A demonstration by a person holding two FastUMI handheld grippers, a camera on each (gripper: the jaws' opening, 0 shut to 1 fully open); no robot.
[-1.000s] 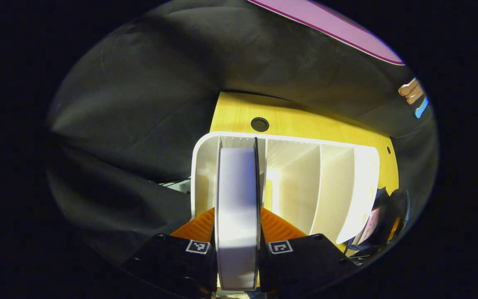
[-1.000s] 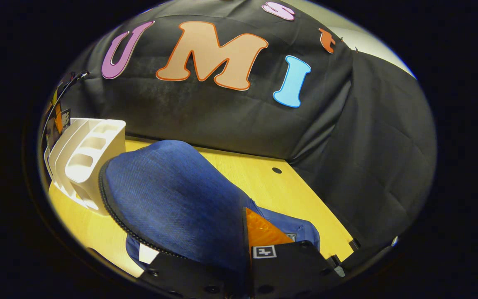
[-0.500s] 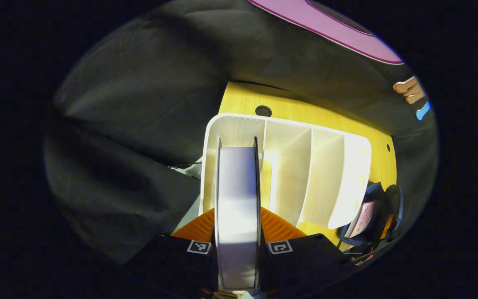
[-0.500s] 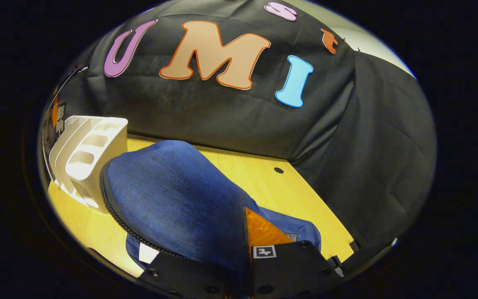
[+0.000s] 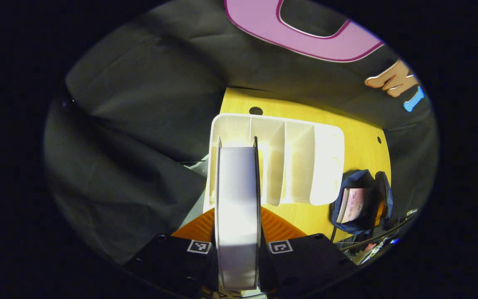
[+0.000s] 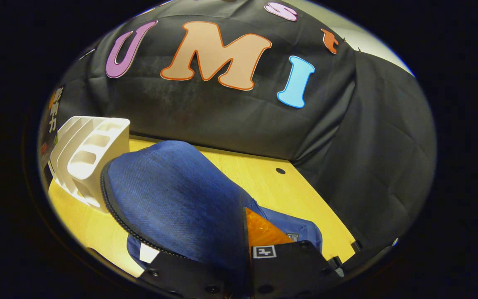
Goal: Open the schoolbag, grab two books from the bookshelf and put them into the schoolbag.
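Note:
My left gripper (image 5: pixel 237 216) is shut on a book (image 5: pixel 237 195) that stands on edge with its white page block facing me, above the leftmost slot of the white bookshelf (image 5: pixel 297 162). The blue schoolbag (image 5: pixel 361 203) lies open to the right of the shelf with a pink book (image 5: pixel 353 205) inside. In the right gripper view my right gripper (image 6: pixel 243 226) is shut on the schoolbag's blue flap (image 6: pixel 172 207) and holds it up; the flap hides one finger. The bookshelf (image 6: pixel 91 155) stands at the left, and the lifted book (image 6: pixel 54 110) shows above it at the edge.
The yellow wooden table (image 6: pixel 272 182) carries the shelf and the bag and has small round holes in it. Black cloth walls close it in at the back and sides. Past the table's left edge (image 5: pixel 222 108) the cloth drops away.
My left gripper has lifted the book higher, away from the shelf, which now looks smaller; the open bag has come further into view. The right gripper has kept still, holding the flap.

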